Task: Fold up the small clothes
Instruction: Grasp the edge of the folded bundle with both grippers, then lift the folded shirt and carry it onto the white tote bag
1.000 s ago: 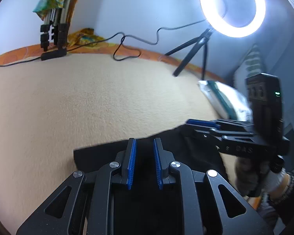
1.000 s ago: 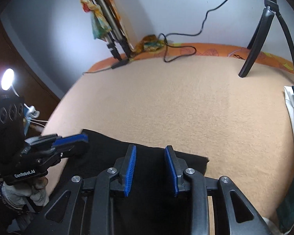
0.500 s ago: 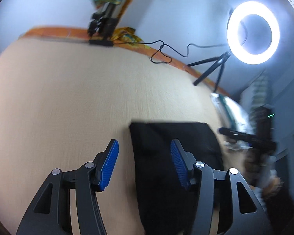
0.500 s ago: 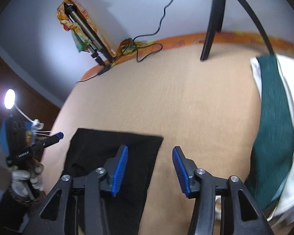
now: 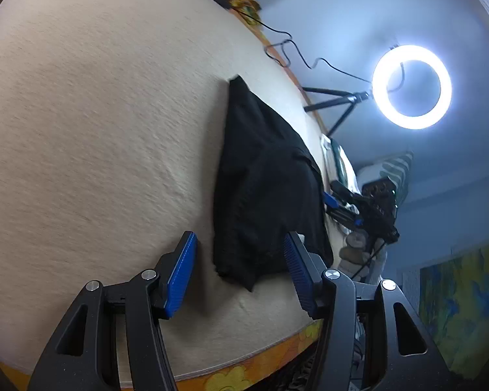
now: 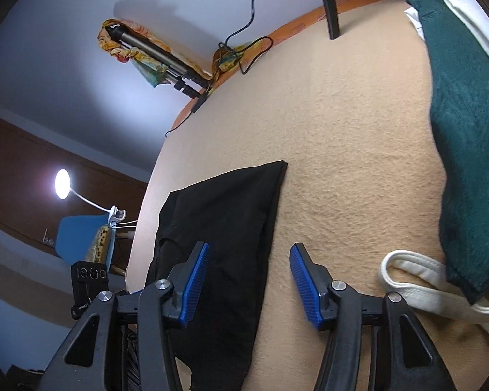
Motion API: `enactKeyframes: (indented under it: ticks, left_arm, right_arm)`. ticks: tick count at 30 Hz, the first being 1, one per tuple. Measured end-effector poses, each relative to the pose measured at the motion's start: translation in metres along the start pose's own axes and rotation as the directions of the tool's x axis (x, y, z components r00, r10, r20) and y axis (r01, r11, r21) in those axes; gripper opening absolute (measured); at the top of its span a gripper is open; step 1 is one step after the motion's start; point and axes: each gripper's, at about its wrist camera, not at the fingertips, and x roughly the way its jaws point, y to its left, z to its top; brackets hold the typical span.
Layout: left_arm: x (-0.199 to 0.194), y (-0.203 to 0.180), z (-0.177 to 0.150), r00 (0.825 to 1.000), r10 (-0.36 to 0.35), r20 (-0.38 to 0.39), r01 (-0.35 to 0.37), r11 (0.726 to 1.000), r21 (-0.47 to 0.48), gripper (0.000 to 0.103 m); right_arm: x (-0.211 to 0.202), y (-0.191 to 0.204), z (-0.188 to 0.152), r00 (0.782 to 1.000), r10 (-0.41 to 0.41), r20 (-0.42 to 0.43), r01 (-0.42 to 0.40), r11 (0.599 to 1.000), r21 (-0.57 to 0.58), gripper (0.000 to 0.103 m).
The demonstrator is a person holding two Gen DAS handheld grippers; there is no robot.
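Both tools are free of the cloth right now. The left hand-held gripper (image 5: pixel 239 272) has its jaws standing apart, nothing pinched, after just opening; the near corner of the black garment (image 5: pixel 264 192) lies on the bed between the blue pads without touching them. That garment sits folded on the beige blanket (image 5: pixel 97 130), centre-right of the left wrist view, its long edge running up toward the ring light (image 5: pixel 411 86).

Over in the right wrist view, the right hand-held gripper (image 6: pixel 247 283) has likewise just spread its jaws, empty too, with the garment's right edge lying under the left pad and bare blanket under the right one. A teal cloth (image 6: pixel 466 150) and a white garment (image 6: pixel 417 290) wait at the right edge of the frame, well apart from the black piece.

My read: one fold is down and the next one is being lined up. To do it well, each gripper should take a corner at the near end, pinching all the layers together, then lift evenly and carry the edge straight over so the seams meet. Grab only the top layer and the fold likely peels open.
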Motion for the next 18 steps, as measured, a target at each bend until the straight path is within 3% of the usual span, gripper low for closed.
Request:
enactKeyframes:
  ticks: [4, 6, 9, 11, 13, 18]
  left_arm:
    - [0.016, -0.012, 0.004, 0.999, -0.039, -0.002, 0.039, 0.999, 0.023, 0.054]
    - [0.023, -0.019, 0.007, 0.999, -0.035, -0.003, 0.035, 0.998, 0.057, 0.054]
    - [0.032, -0.026, 0.013, 1.0, -0.018, 0.001, 0.018, 0.995, 0.1, 0.048]
    - [0.04, -0.032, 0.017, 1.0, 0.008, 0.001, -0.008, 0.992, 0.124, 0.033]
    - [0.045, -0.034, 0.017, 0.999, 0.036, -0.006, -0.035, 0.989, 0.146, 0.009]
    - [0.039, -0.051, 0.008, 0.994, 0.11, 0.026, -0.113, 0.955, 0.276, 0.007]
  right_arm:
    - [0.018, 0.005, 0.003, 0.999, 0.043, 0.008, -0.043, 0.999, 0.006, 0.052]
    - [0.025, 0.007, 0.005, 0.999, 0.046, 0.003, -0.046, 0.999, 0.002, 0.04]
    - [0.038, 0.013, 0.008, 0.999, 0.034, 0.0, -0.034, 0.999, -0.012, 0.031]
    - [0.044, 0.019, 0.009, 1.0, 0.012, -0.001, -0.012, 1.0, -0.018, 0.024]
    - [0.048, 0.028, 0.008, 0.999, -0.049, -0.004, 0.049, 0.997, -0.058, 0.016]
    - [0.043, 0.054, 0.003, 0.981, -0.19, 0.034, 0.193, 0.967, -0.165, 0.009]
